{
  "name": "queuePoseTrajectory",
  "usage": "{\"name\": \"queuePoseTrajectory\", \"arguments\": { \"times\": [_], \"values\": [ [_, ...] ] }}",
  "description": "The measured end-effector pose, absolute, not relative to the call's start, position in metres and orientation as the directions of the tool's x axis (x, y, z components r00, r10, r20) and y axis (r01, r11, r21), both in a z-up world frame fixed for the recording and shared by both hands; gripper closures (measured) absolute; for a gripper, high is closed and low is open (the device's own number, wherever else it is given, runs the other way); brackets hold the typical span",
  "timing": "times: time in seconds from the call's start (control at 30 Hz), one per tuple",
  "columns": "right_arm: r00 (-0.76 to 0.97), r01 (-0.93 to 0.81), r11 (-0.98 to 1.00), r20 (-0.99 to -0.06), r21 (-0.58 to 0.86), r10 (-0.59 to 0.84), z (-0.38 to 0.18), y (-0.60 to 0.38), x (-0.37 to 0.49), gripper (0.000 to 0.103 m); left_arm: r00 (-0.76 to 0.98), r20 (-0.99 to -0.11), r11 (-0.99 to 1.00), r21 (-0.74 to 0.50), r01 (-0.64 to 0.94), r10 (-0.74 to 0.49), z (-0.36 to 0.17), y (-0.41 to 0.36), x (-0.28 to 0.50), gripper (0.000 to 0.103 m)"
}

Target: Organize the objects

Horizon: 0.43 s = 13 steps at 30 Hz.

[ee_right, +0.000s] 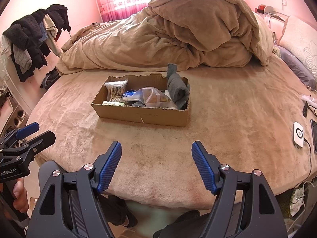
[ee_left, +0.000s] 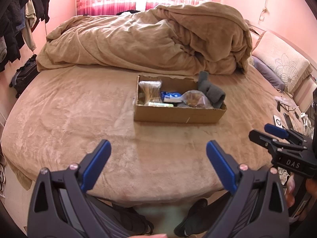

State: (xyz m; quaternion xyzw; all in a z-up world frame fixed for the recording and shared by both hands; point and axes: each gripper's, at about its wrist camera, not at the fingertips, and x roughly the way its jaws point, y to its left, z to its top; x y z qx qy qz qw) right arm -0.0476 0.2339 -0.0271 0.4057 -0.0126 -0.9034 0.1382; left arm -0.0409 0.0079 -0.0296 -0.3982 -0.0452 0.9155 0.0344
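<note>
A tan plush bed [ee_left: 79, 119] fills a pink-walled bedroom, its duvet [ee_left: 158, 39] heaped toward a sunlit window hung with pink patterned curtains [ee_left: 111, 2]. Dark clothes [ee_right: 33, 37] crowd a rack at left; floral pillows [ee_left: 283, 67] line the right.

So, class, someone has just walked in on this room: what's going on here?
A person holds a hand-held gripper in each hand over the near edge of a bed. Both the left hand-held gripper and the right hand-held gripper are open and hold nothing. Ahead on the bed sits a cardboard box already containing a rolled grey sock, a clear bag and other packets. A crumpled duvet lies behind it. Neither gripper touches the box.
</note>
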Motion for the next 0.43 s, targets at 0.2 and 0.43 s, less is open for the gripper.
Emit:
{"name": "queuePoseTrajectory", "arguments": {
  "times": [0.2,0.43],
  "values": [
    [-0.631,0.238,-0.962,-0.731,0.135,-0.259,-0.0291,0.2334,-0.0484,0.027,-0.682,-0.725,-0.994,-0.105,-0.026,0.095,-0.0300,0.0088,-0.0409,0.005],
    [-0.627,0.236,-0.962,-0.735,0.140,-0.260,-0.0352,0.2325,-0.0484,0.027,-0.676,-0.731,-0.994,-0.110,-0.018,0.093,-0.0386,0.0084,-0.0454,0.005]
  ]
}}
